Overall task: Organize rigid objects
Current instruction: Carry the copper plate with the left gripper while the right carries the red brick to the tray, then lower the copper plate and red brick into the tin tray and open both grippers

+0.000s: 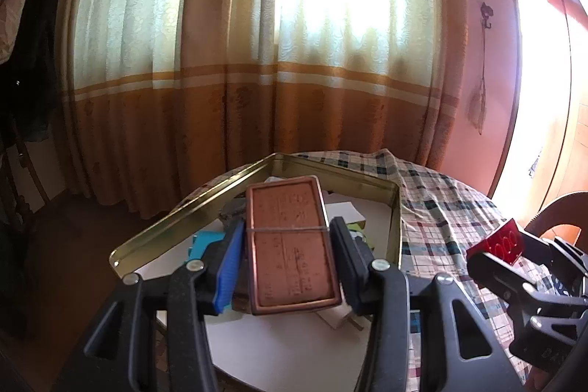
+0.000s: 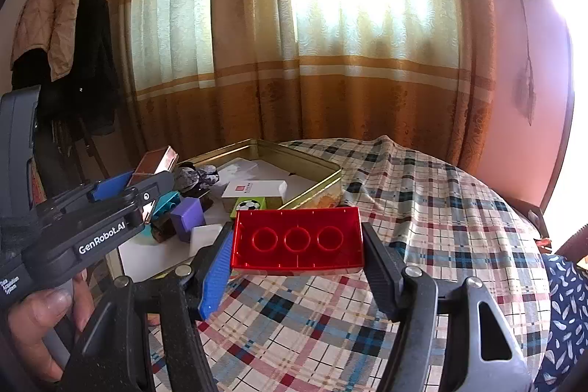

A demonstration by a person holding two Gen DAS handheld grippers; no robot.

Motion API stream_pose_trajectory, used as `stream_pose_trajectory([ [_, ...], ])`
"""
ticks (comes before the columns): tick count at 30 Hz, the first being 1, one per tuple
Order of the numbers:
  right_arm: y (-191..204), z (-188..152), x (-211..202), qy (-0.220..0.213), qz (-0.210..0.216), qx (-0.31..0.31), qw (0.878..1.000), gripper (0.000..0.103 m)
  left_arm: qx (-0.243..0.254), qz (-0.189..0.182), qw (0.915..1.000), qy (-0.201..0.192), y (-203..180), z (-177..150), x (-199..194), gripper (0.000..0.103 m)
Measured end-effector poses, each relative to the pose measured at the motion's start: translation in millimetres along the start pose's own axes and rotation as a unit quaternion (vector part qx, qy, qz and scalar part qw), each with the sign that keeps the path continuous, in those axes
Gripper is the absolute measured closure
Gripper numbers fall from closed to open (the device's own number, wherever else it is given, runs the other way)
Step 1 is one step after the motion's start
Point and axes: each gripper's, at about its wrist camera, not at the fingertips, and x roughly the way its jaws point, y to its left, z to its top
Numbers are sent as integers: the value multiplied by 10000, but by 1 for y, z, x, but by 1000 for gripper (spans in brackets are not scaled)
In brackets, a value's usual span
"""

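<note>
Copper tin [image 1: 290, 245], clamped in the left tool [image 1: 288, 247], hovers over the gold box [image 1: 393, 208], while the right tool [image 2: 297, 241] grips a red brick [image 2: 297, 239] at its 3 o'clock over the tabletop [image 2: 441, 193], so I judge the carrying step needs lowering both inside.

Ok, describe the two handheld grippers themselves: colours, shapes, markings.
Both the left gripper and right gripper are black speckled plastic clamps with silver pivot bolts. Each has one blue ribbed finger pad and one black. The left's side reads "GenRobot.AI" in white.
</note>
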Motion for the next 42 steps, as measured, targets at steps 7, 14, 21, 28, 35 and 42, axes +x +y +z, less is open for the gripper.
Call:
stream_pose_trajectory([
  [7, 6, 1, 3, 17, 98, -14, 9999, 36, -66, 59, 10000, 33, 6, 0, 3, 57],
  [14, 11, 1, 9, 74, 149, -38, 9999, 36, -108, 110, 9999, 68, 10, 0, 5, 57],
  [21, 17, 2, 12, 131, 230, -81, 9996, 36, -179, 158, 9997, 84, 17, 1, 7, 57],
  [28, 25, 3, 15, 134, 298, -104, 9994, 36, -224, 197, 9995, 114, 23, 3, 9, 57],
  [35, 32, 5, 24, 185, 357, -101, 9991, 36, -265, 220, 9993, 140, 27, 3, 10, 57],
  [42, 34, 10, 30, 191, 346, -125, 9991, 36, -297, 217, 9991, 199, 32, 5, 12, 57],
])
